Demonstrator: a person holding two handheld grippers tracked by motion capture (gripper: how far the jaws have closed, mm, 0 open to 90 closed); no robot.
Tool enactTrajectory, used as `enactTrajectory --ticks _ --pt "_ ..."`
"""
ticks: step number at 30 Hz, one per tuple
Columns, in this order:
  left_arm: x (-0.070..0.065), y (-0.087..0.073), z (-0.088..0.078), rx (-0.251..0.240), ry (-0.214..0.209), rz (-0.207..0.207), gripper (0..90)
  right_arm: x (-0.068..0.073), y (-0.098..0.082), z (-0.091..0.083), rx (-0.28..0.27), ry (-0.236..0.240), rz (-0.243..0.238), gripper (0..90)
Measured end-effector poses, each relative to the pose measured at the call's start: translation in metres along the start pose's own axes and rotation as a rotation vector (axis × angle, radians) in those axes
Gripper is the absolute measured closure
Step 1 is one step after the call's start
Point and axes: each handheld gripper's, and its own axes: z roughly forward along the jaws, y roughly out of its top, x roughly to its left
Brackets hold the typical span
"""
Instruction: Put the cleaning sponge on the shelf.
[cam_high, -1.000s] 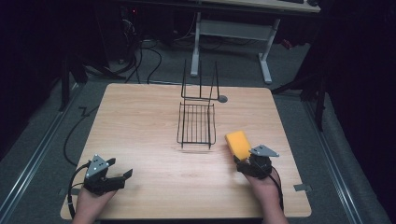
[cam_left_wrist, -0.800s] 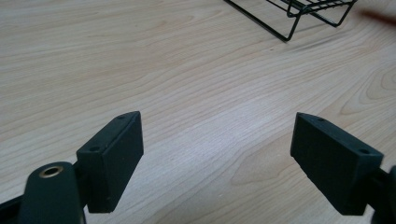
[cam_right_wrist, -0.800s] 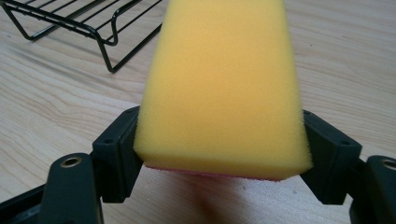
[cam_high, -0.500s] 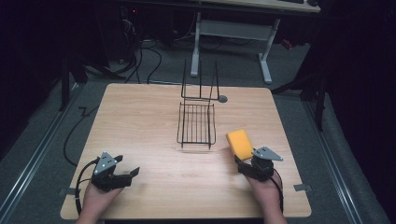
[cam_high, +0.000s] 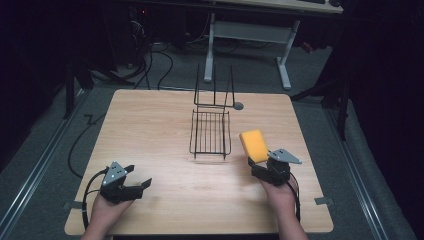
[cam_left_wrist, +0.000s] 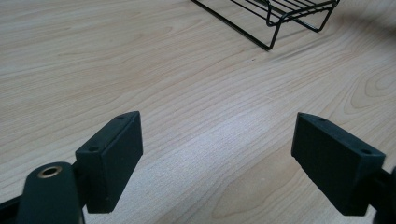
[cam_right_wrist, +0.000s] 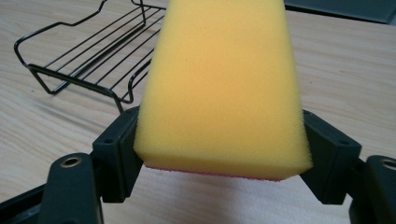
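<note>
left gripper (cam_high: 142, 184) slid right; sponge (cam_high: 253, 146) held beside wire rack (cam_high: 210, 132).

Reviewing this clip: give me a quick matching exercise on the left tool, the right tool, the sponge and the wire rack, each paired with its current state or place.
Column 1:
1. left tool
2. right tool
3. sponge
4. wire rack

Column 2:
A. stands on the table's middle, nothing in it
B. jaws apart, nothing between them
C. yellow, gripped from both sides
D. closed around something soft

Pairs: 1-B, 2-D, 3-C, 4-A
</note>
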Motion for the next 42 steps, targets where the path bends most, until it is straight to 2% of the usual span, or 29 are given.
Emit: enactTrajectory --ticks 4,14,25,42 --pt "0.0 0.0 0.0 0.0 0.0 0.001 17.2 0.002 0.007 0.005 -0.005 0.003 0.014 25.3" --pt "0.001 0.0 -0.002 -0.003 0.002 -0.004 17.1 0.015 0.02 0.019 -0.024 0.018 0.007 25.3" --pt "0.003 -0.001 -0.003 -0.009 0.003 -0.01 17.2 0.025 0.026 0.033 -0.026 0.03 0.006 25.4" --pt "0.003 -0.001 -0.004 -0.011 -0.001 -0.013 17.2 0.052 0.044 0.061 -0.014 0.076 -0.02 25.5"
